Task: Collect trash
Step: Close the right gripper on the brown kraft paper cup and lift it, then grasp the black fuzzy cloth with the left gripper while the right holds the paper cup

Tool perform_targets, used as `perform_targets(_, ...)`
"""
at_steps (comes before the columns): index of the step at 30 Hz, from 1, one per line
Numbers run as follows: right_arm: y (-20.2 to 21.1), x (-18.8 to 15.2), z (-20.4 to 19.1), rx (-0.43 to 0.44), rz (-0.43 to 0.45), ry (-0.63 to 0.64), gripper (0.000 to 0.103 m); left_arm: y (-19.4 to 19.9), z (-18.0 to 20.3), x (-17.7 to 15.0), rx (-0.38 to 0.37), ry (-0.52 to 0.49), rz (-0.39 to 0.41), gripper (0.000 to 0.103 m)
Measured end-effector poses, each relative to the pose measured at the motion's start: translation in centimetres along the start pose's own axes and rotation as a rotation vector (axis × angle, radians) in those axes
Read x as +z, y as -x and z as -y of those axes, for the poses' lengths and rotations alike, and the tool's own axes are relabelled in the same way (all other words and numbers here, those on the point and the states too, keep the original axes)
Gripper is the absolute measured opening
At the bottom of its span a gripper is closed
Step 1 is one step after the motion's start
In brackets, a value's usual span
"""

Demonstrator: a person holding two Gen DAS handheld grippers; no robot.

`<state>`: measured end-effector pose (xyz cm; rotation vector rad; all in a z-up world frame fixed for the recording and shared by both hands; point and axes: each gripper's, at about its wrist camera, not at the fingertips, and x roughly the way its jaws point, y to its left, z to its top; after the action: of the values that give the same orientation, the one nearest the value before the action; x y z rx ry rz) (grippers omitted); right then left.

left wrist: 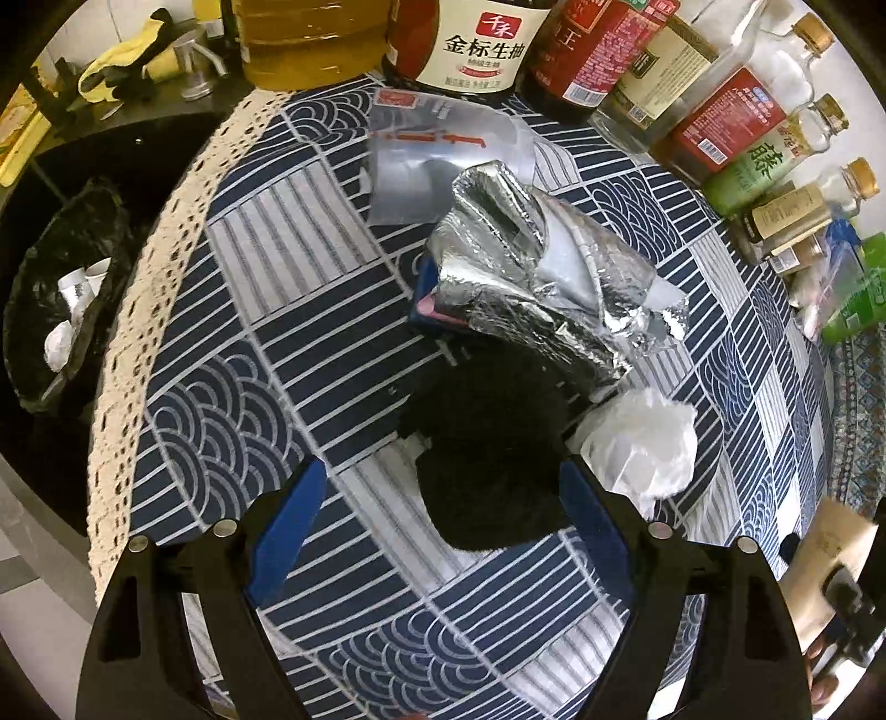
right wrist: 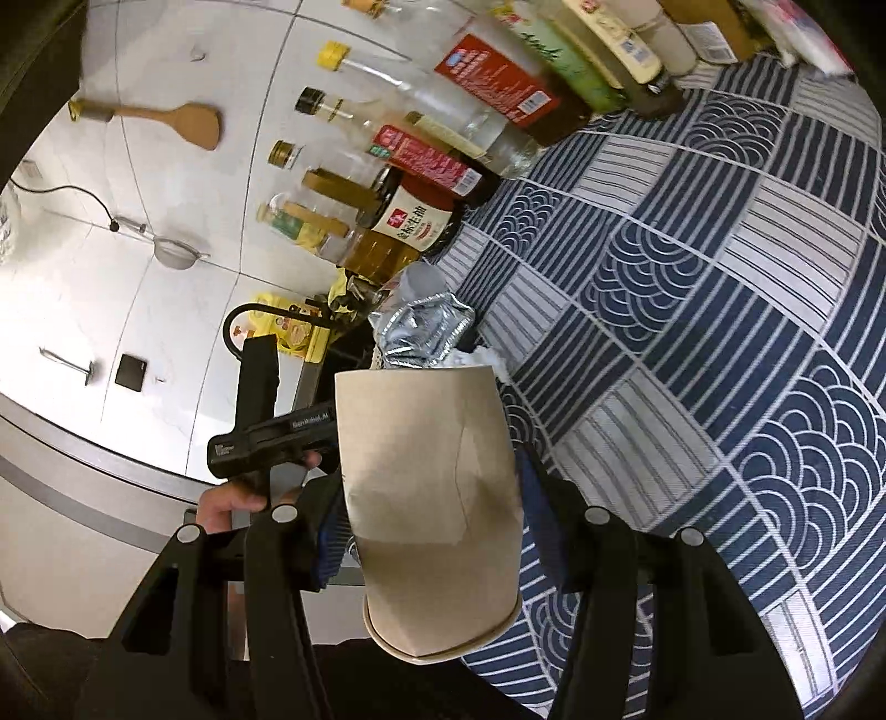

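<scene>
My left gripper [left wrist: 440, 490] is open above the blue patterned tablecloth [left wrist: 232, 354], its blue pads either side of a black fuzzy clump [left wrist: 487, 443]. Beyond it lie a crumpled silver foil bag [left wrist: 531, 277], a white crumpled wrapper [left wrist: 648, 443] and a clear plastic packet [left wrist: 437, 160]. My right gripper [right wrist: 429, 518] is shut on a brown paper cup [right wrist: 432, 498], held upside down off the table's edge. The foil bag [right wrist: 423, 329] shows behind the cup. The left gripper's body [right wrist: 266, 421] and hand are to its left.
A row of sauce and oil bottles [left wrist: 482, 44] lines the table's far edge. A black-lined trash bin [left wrist: 61, 299] with white scraps stands left of the table. A green packet [left wrist: 858, 288] lies at the right. The tiled wall holds a wooden spatula [right wrist: 183, 124].
</scene>
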<state>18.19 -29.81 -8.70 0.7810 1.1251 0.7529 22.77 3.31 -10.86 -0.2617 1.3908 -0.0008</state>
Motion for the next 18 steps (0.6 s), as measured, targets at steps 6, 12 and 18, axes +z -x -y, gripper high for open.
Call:
perform_targets(6,-0.2,0.0,1.1,0.065,0.000,-0.029,0.055,-0.5,1.2,1.0,0.014,0.017,-0.039,0.082)
perform_targets(12,-0.6,0.1,1.1,0.087,-0.007,-0.022,0.055,-1.8,1.9,1.2,-0.004,0.034,-0.071,0.083)
perform_targets(18,-1.3,-0.1,1.3,0.074,-0.021,-0.040,0.055,-2.7,1.5,1.3,-0.085,0.089,-0.080,0.070)
